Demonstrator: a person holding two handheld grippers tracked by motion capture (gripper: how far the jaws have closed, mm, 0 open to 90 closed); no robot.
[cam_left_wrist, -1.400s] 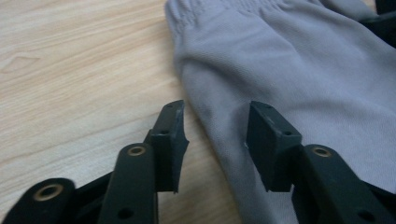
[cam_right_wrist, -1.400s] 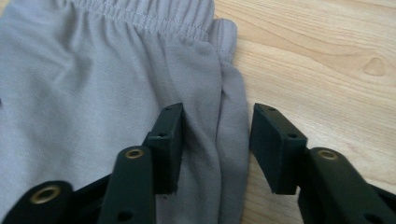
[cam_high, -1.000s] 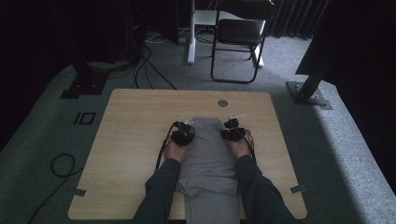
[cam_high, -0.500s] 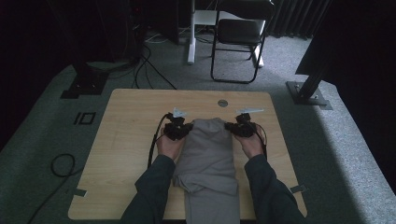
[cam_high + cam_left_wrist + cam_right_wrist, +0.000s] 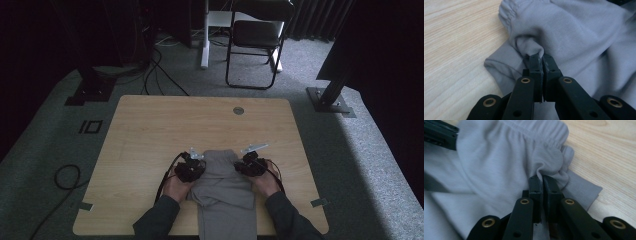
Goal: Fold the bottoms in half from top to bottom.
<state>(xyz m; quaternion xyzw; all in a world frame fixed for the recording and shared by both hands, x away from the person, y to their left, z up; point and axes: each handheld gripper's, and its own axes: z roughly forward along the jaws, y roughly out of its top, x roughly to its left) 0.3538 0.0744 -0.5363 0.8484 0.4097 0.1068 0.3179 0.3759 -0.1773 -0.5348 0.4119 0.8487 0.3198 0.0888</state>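
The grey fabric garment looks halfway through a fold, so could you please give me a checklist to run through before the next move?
1. Left gripper shut on a pinch of the grey fabric garment: ok.
2. Right gripper shut on a pinch of its other side: ok.
3. Both grippers level with each other across the garment in the high view: ok.
4. Elastic waistband gathered between the two grips rather than stretched flat: not ok.
5. Garment fully on the light wooden table; it reaches the near edge: cannot tell.

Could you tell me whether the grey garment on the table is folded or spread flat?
Folded: the grey garment lies doubled over, an upper layer atop a lower one.
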